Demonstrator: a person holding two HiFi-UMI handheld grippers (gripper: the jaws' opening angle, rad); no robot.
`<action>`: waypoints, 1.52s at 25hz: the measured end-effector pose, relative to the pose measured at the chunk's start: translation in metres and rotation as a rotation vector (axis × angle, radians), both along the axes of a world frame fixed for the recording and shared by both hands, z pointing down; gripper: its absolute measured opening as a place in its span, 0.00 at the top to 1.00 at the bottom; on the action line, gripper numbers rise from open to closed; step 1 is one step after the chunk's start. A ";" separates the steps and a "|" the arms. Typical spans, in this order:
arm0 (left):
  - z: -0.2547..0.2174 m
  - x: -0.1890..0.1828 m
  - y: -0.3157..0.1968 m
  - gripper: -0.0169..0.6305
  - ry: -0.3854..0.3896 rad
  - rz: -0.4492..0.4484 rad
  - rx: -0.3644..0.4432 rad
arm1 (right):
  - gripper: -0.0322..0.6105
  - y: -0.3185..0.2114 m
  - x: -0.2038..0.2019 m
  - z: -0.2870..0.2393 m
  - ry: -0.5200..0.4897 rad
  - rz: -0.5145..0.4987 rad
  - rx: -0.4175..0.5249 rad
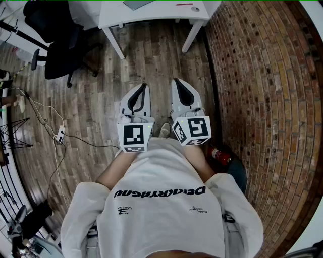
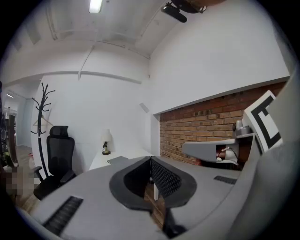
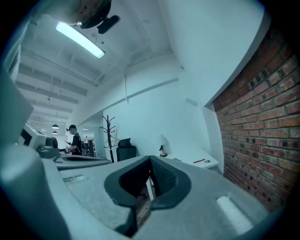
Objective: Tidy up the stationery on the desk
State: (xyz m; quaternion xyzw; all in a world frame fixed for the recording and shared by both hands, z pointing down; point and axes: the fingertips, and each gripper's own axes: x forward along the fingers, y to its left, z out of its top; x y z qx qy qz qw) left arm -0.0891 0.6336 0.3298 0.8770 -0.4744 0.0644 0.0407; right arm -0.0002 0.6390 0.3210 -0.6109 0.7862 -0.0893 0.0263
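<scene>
Left claw (image 1: 145,85), right claw (image 1: 175,80) closed; red pen (image 1: 184,4) lies crosswise on desk (image 1: 151,15).

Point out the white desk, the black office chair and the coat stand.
white desk (image 1: 156,14), head view, bare tabletop.
black office chair (image 2: 59,155), left gripper view, backrest.
coat stand (image 2: 42,105), left gripper view, upright pole.

Brick wall (image 1: 262,90) flanks wooden floor (image 1: 101,90), white desk (image 1: 151,12), black chair (image 1: 55,45).

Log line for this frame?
left hand-held gripper: shut, empty | right hand-held gripper: shut, empty | white rectangular desk: ahead, untouched
</scene>
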 end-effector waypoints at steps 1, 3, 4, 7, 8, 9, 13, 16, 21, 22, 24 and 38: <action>0.000 0.003 -0.002 0.98 0.002 -0.005 0.003 | 0.95 -0.003 0.004 0.000 -0.001 -0.001 0.001; 0.000 0.010 -0.004 0.98 0.005 -0.016 0.007 | 0.95 -0.007 0.012 0.002 -0.009 -0.004 0.001; 0.000 0.013 -0.005 0.98 0.004 -0.020 0.007 | 0.95 -0.008 0.017 0.003 -0.014 -0.005 -0.002; 0.002 0.026 -0.007 0.98 -0.001 -0.027 0.006 | 0.95 -0.009 0.034 0.005 -0.019 0.000 -0.005; 0.002 0.031 -0.007 0.98 -0.003 -0.029 0.008 | 0.95 -0.010 0.040 0.005 -0.019 0.000 -0.003; 0.001 0.036 -0.009 0.98 -0.005 -0.030 0.011 | 0.95 -0.010 0.045 0.004 -0.020 -0.001 0.001; 0.001 0.058 -0.013 0.98 -0.014 -0.043 0.012 | 0.95 -0.013 0.064 0.005 -0.023 -0.027 0.009; 0.002 0.070 -0.016 0.98 -0.015 -0.062 0.008 | 0.96 -0.015 0.080 0.008 -0.020 -0.024 0.014; 0.014 0.086 -0.028 0.98 -0.035 -0.062 -0.003 | 0.96 -0.029 0.100 0.015 -0.027 -0.015 0.013; 0.015 0.088 -0.034 0.98 -0.034 -0.062 -0.007 | 0.96 -0.034 0.102 0.016 -0.028 -0.015 0.011; 0.019 0.092 -0.047 0.98 -0.035 -0.067 -0.004 | 0.96 -0.044 0.108 0.020 -0.031 -0.014 0.011; 0.050 0.095 -0.249 0.98 0.008 -0.092 -0.035 | 0.96 -0.242 0.112 0.047 0.012 -0.021 -0.028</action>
